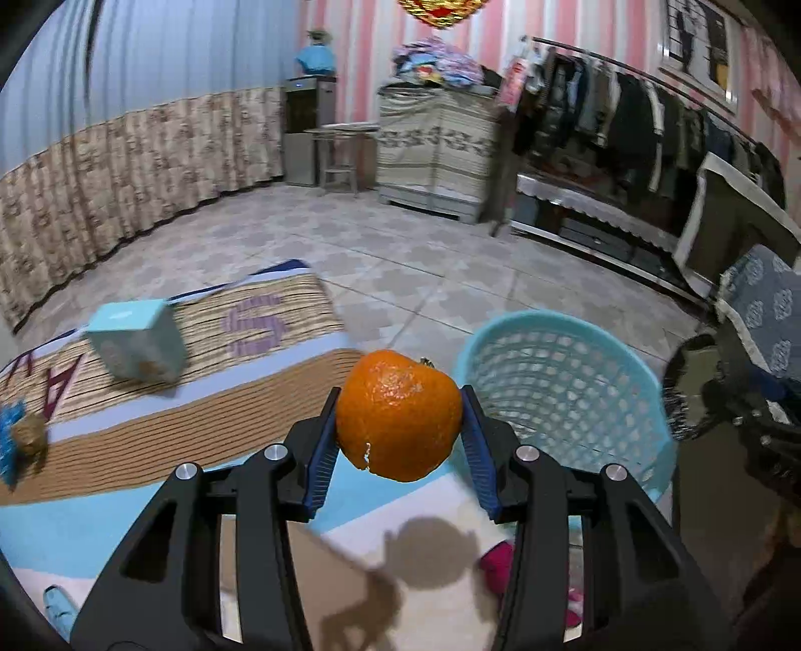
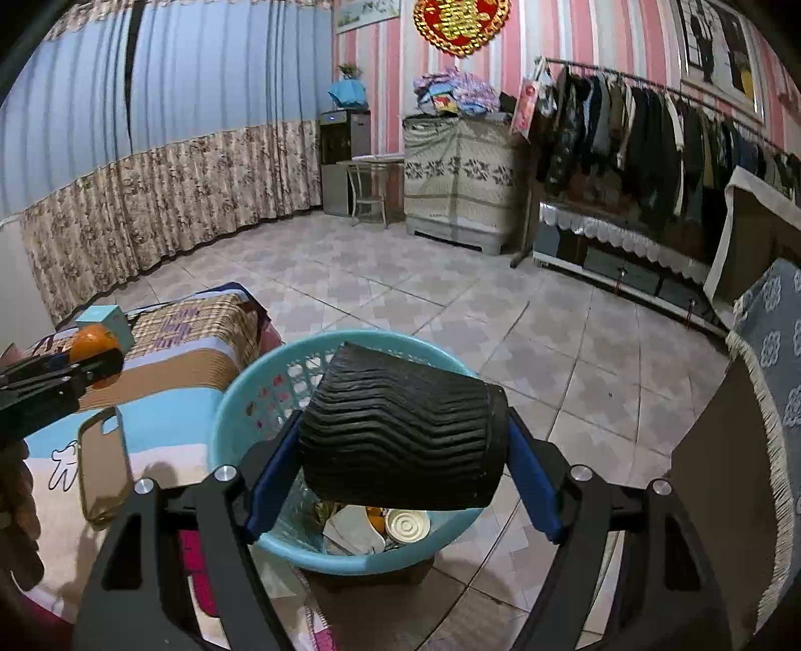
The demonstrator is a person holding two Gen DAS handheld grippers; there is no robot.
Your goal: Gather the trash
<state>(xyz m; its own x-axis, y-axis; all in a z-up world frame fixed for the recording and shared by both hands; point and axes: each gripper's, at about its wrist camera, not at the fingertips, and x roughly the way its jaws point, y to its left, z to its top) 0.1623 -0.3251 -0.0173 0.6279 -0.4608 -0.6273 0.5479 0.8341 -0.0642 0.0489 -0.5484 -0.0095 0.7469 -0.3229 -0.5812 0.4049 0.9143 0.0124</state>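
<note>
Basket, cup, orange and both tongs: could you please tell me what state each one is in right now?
Basket: upright, partly filled with trash.
Cup: black, ribbed, sideways over the basket.
Orange: peel torn, lifted off the bed.
Left tongs: shut on the orange.
Right tongs: shut on the cup.

So the basket [image 2: 240, 415] sits on the floor right beside the bed [image 1: 165, 425], to its right. The cup [image 2: 400, 440] in the right tongs [image 2: 400, 475] hangs over the basket; the orange [image 1: 398, 415] in the left tongs [image 1: 398, 450] is above the bed edge. A box [image 1: 135, 345] lies further back on the bed.

no readable text, wall ornament [image 2: 461, 22] characters illegible
</note>
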